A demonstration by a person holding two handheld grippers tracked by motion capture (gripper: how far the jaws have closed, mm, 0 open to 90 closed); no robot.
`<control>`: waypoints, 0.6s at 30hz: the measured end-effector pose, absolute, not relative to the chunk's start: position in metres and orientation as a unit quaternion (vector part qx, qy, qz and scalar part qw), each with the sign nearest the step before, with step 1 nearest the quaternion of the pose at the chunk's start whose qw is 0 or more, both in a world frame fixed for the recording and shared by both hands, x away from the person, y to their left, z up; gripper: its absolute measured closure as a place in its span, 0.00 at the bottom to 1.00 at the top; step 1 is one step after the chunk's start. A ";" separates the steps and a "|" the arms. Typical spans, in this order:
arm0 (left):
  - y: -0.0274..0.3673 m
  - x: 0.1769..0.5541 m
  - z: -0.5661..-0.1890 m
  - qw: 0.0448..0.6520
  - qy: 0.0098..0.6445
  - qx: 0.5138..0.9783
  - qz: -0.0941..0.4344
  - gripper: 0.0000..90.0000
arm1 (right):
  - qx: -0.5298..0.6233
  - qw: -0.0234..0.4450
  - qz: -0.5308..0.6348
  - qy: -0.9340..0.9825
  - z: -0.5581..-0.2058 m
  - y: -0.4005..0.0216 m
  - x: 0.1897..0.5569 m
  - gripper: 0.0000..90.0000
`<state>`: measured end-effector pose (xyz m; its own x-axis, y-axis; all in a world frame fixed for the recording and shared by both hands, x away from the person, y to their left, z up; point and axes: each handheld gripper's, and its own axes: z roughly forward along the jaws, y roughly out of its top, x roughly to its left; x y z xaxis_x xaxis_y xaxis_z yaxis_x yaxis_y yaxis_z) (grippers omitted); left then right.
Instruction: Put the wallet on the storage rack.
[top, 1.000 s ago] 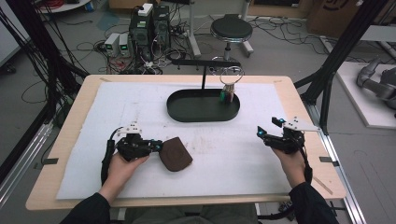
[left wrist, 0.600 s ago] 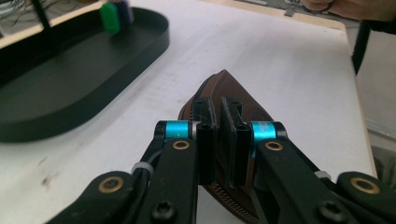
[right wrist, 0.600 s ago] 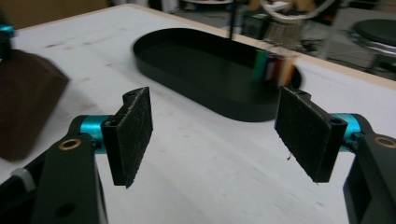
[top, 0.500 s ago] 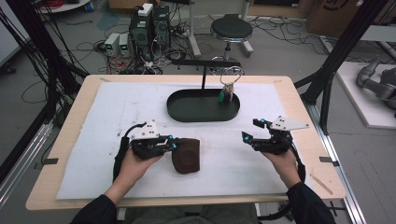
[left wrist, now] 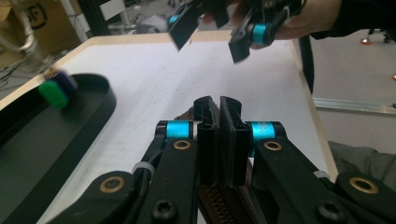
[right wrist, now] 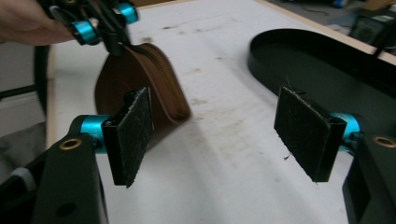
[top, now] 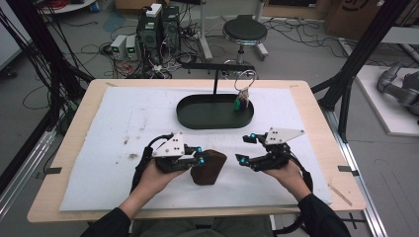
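A brown leather zip pouch [top: 210, 170] stands tilted on the white mat, raised at its left edge. My left gripper [top: 200, 159] is shut on that edge; in the left gripper view the pads [left wrist: 218, 105] press together over the pouch's zipper [left wrist: 224, 205]. My right gripper [top: 246, 148] hangs open just right of the pouch, pointing at it with nothing between its pads. In the right gripper view the pouch [right wrist: 135, 79] stands ahead of the open right gripper [right wrist: 219, 126], with the left gripper [right wrist: 109, 28] at its top. The right gripper [left wrist: 210, 30] faces the left gripper view.
A black oval tray [top: 197, 121] lies beyond both grippers at mid-table, holding a small green and blue object [top: 237, 103]. A black stand with a wire ring [top: 245, 79] rises behind it. The white mat [top: 123, 113] covers most of the wooden table.
Both hands have moved toward the table's middle. The left gripper has closed on the pouch's edge and lifted it from lying flat to standing tilted. The right gripper now faces the pouch.
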<state>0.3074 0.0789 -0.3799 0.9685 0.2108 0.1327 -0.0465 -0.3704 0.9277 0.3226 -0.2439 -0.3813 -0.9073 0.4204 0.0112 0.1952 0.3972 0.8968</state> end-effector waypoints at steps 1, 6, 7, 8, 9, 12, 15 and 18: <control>0.075 0.307 -0.379 0.559 0.041 0.821 0.113 0.95 | 0.177 0.102 0.516 0.832 -0.381 -0.241 0.322 0.33; 0.061 0.306 -0.378 0.560 0.010 0.822 0.103 0.95 | 0.132 0.073 0.509 0.848 -0.383 -0.226 0.326 0.36; 0.059 0.306 -0.378 0.560 0.005 0.822 0.100 0.95 | 0.126 0.067 0.506 0.850 -0.384 -0.222 0.327 0.36; 0.057 0.305 -0.378 0.562 0.000 0.822 0.097 0.95 | 0.120 0.060 0.503 0.854 -0.386 -0.219 0.328 0.36; 0.056 0.305 -0.378 0.561 -0.002 0.822 0.097 0.95 | 0.114 0.054 0.499 0.857 -0.387 -0.216 0.328 0.36; 0.053 0.305 -0.379 0.564 -0.006 0.821 0.093 0.95 | 0.099 0.032 0.484 0.869 -0.392 -0.210 0.327 0.42; 0.052 0.305 -0.380 0.567 -0.006 0.819 0.094 0.94 | 0.079 0.028 0.469 0.879 -0.394 -0.207 0.325 0.58; 0.054 0.304 -0.380 0.568 0.002 0.818 0.093 0.81 | 0.078 0.027 0.468 0.880 -0.393 -0.209 0.324 0.68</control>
<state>0.3042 0.0535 -0.3797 0.9825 0.1098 0.1501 -0.1024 -0.3545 0.9294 0.3245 -0.2094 -0.3934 -0.9864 0.1625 0.0259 0.1121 0.5488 0.8284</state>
